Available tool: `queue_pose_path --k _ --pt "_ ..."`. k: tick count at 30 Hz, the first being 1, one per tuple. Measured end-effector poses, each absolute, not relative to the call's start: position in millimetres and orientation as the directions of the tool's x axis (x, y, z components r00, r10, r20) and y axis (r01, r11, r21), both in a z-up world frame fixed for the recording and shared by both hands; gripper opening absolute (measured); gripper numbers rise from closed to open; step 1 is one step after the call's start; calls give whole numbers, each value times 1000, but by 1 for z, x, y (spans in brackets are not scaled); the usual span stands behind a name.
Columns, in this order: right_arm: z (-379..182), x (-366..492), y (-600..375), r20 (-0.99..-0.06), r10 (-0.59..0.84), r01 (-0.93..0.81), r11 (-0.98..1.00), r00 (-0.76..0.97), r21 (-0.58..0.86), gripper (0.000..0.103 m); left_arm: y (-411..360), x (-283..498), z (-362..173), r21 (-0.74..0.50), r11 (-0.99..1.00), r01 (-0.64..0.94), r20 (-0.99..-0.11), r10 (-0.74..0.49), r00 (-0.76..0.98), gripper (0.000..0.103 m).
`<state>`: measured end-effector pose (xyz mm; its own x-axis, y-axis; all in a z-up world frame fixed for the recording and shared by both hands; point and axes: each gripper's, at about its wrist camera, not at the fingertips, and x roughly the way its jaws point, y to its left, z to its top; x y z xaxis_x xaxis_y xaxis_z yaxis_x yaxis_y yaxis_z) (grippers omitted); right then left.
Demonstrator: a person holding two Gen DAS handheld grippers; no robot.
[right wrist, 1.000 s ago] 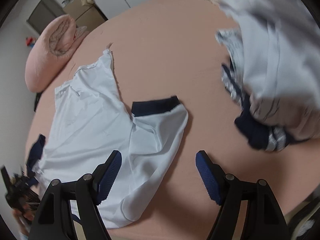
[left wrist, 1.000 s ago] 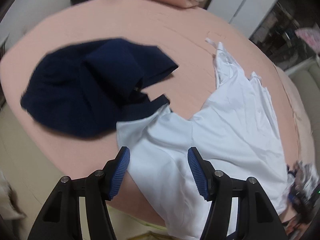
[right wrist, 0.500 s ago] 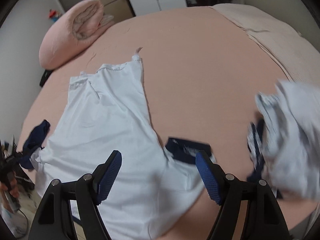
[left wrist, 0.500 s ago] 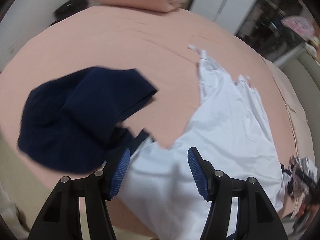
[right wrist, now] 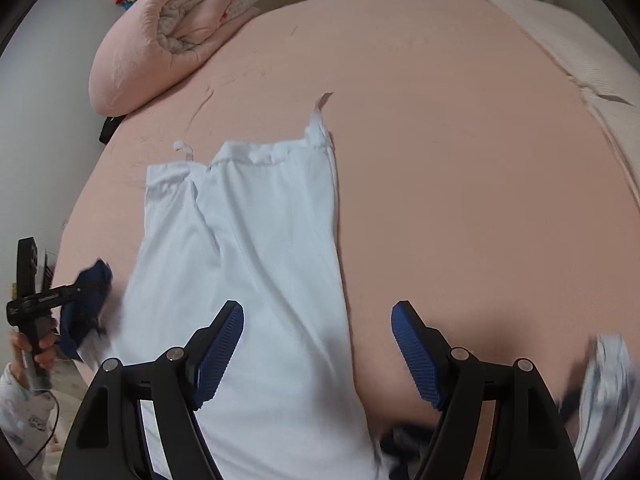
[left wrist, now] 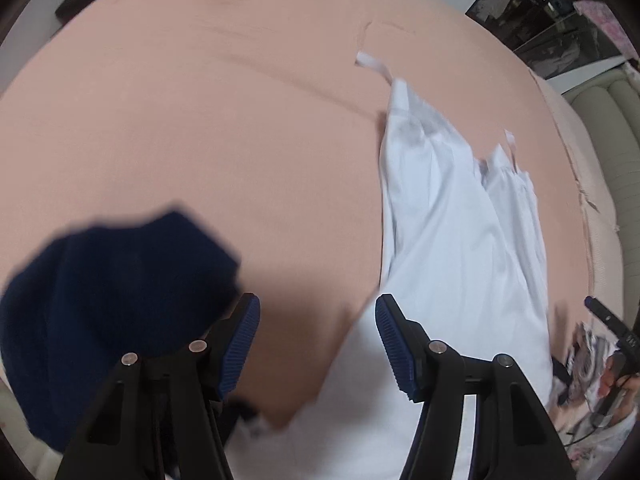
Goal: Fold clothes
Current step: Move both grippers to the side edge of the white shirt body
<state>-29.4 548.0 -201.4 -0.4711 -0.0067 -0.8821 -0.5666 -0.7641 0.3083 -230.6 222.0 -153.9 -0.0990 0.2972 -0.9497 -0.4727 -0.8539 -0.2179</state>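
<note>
white garment point(right wrist: 256, 248) lay flat on the bed point(right wrist: 460, 160), long axis running away from both grippers — right gripper point(right wrist: 318, 354) over its near edge, left gripper point(left wrist: 318, 346) beside it; both gaped empty.

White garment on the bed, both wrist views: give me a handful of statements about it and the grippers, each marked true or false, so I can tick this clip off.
1. The white garment lies spread flat on the pink bed sheet. True.
2. The right gripper is clamped on the white garment. False: its jaws stand open above the cloth with nothing pinched between them.
3. A dark navy garment lies to the left of the white one in the left wrist view. True.
4. The left gripper holds the navy garment. False: its jaws are open and empty.
5. A rolled pink quilt sits at the far corner of the bed. True.
6. The white garment is already folded into a neat square. False: it lies stretched out long.
</note>
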Motion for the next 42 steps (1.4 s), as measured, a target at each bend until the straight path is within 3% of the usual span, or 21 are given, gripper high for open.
queue_pose_path --k 6,14,20,28,35,42 --pt "-230 -71 586 -901 -29 -649 -684 -434 334 76 274 -256 -157 -244 -854 -460 -952 302 -55 58" --pt "-244 -106 597 -934 -30 -682 -675 -357 282 76 315 -254 -171 -122 -839 -531 -974 204 -99 58" --pt "-249 -104 586 -910 -7 -637 -711 -414 296 76 303 -249 -191 -225 -840 -494 -943 315 -107 58" --pt "-285 -64 610 -839 -98 -698 -507 -535 505 76 283 -257 -202 -324 -826 -462 -913 400 -75 58" --pt "-292 -52 617 -798 -162 -684 -436 -580 585 76 257 -271 -206 -479 -803 -353 -855 519 -19 59" --pt "-299 -55 617 -762 -190 -670 -378 -619 639 76 253 -267 -207 -493 -803 -334 -852 524 -4 59"
